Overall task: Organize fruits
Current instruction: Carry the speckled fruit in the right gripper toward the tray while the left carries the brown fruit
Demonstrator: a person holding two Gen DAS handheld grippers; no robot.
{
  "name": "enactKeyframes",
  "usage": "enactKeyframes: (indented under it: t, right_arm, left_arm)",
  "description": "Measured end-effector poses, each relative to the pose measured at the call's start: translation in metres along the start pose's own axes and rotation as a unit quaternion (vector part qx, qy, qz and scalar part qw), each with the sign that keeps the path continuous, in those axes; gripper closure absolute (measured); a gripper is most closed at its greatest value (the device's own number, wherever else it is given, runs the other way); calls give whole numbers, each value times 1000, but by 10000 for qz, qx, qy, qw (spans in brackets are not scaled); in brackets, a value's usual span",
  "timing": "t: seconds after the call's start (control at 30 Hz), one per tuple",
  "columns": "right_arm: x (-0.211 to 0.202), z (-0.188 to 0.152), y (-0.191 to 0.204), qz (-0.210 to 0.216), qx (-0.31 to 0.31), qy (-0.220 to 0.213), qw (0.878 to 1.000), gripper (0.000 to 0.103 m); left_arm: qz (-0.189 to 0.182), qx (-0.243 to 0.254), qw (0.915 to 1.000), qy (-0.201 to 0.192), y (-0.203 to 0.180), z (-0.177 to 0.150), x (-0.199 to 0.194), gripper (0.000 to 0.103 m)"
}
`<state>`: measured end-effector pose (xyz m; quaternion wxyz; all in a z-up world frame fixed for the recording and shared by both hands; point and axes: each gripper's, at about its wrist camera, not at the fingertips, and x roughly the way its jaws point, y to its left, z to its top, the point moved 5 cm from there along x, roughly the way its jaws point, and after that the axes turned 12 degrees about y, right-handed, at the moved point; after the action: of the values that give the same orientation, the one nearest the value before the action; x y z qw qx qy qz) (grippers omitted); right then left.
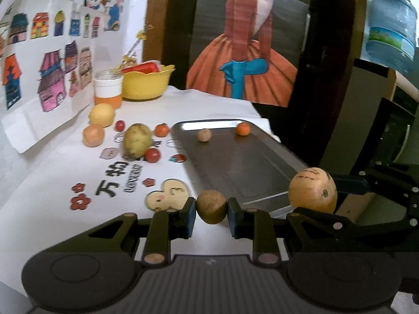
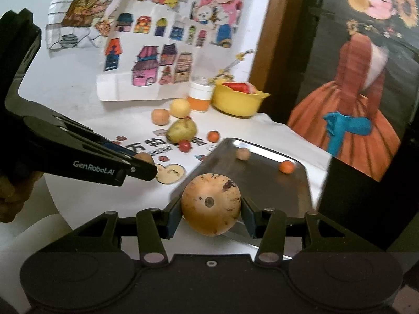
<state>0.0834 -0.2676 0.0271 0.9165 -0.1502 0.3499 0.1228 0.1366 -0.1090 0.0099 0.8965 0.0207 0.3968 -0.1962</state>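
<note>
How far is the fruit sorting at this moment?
Done: a small brown fruit and a small orange fruit lie in the metal tray. In hand: the left gripper holds a brown fruit, the right gripper a spotted one. Left: about seven fruits on the tablecloth.

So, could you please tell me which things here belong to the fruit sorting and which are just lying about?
Job: tray, pear, small brown fruit in left gripper, large spotted fruit in right gripper.
Lying about: yellow bowl, jar, drawings.
</note>
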Motion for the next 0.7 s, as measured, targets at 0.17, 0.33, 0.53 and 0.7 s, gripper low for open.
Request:
enactKeyframes:
  t: [0.17, 0.33, 0.53, 0.7]
  right_arm:
    - [-6, -11, -16, -105, 213, -1, 9997, 52]
    - [-7, -16, -30, -148, 360, -31, 9992, 52]
    - [-2, -13, -49, -234, 497, -124, 9984, 52]
    - [5, -8, -69, -321, 572, -192, 9977, 52]
  left_arm:
    - [-55, 111, 9999, -15, -18, 6, 4, 75]
    - [-84, 159, 9998, -28, -30, 17, 11, 75]
    - [31, 341, 9994, -59, -37, 34, 18, 75]
    - [94, 363, 9993, -48, -38, 47, 27, 75]
